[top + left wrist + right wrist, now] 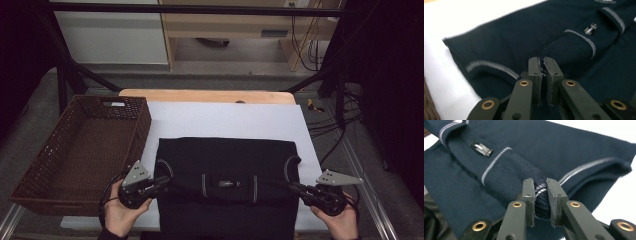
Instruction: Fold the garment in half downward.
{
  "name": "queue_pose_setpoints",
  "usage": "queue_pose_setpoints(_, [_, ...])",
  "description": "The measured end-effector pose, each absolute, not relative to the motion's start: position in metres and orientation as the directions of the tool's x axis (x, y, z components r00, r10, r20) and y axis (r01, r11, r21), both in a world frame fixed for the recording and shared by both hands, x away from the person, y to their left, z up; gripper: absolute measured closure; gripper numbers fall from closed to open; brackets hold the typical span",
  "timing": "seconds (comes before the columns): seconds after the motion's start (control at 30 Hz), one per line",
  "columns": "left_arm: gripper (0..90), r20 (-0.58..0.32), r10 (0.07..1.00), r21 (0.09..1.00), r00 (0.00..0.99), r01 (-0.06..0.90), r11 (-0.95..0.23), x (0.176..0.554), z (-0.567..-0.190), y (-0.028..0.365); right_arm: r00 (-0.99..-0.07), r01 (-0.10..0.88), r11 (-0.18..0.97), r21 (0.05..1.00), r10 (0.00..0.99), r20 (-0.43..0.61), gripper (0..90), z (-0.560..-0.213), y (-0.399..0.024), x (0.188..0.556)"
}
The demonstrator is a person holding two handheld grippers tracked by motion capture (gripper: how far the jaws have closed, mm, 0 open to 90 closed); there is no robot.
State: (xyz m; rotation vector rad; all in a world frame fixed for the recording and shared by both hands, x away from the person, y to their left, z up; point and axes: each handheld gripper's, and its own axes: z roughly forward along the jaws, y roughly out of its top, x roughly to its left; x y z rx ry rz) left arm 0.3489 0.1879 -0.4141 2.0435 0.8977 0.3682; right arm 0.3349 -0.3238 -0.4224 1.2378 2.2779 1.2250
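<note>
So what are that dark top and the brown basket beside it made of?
The dark top looks like a soft navy knit, probably wool or cotton: fine ribbed stitches and pale woven stripes show where the right gripper and left gripper pinch it. The basket looks like woven wicker or a plastic imitation, matte brown, with an open lattice weave in its walls.

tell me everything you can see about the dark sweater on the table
The dark navy knit sweater lies on a white sheet, right of a brown wicker basket. It has pale stripe trim and a small label at the folded band in the middle. The left gripper and the right gripper each pinch one end of that band, jaws shut on the fabric.
</note>
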Motion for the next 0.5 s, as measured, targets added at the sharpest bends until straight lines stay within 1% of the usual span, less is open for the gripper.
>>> queue_pose_setpoints(0.2, [82.7,-0.086,0.712,0.766,0.697,0.503,-0.400,0.337,-0.436,0.186,-0.570,0.617,0.264,0.741,0.799,0.190,77.2,-0.440,-0.328,0.328])
queue_pose_setpoints(0.33, [81.2,-0.092,0.712,0.734,0.696,0.531,-0.424,0.335,-0.448,0.182,-0.546,0.657,0.264,0.706,0.812,0.205,75.3,-0.451,-0.332,0.323])
queue_pose_setpoints(0.4, [77.2,-0.089,0.714,0.722,0.695,0.539,-0.434,0.336,-0.451,0.177,-0.540,0.677,0.274,0.683,0.816,0.207,72.3,-0.455,-0.331,0.322])
queue_pose_setpoints(0.47, [68.4,-0.099,0.718,0.727,0.689,0.543,-0.421,0.339,-0.452,0.173,-0.539,0.671,0.278,0.687,0.820,0.195,65.2,-0.456,-0.330,0.321])
queue_pose_setpoints(0.5, [64.7,-0.109,0.715,0.733,0.691,0.541,-0.412,0.340,-0.453,0.171,-0.535,0.669,0.272,0.692,0.823,0.194,59.9,-0.454,-0.329,0.321])
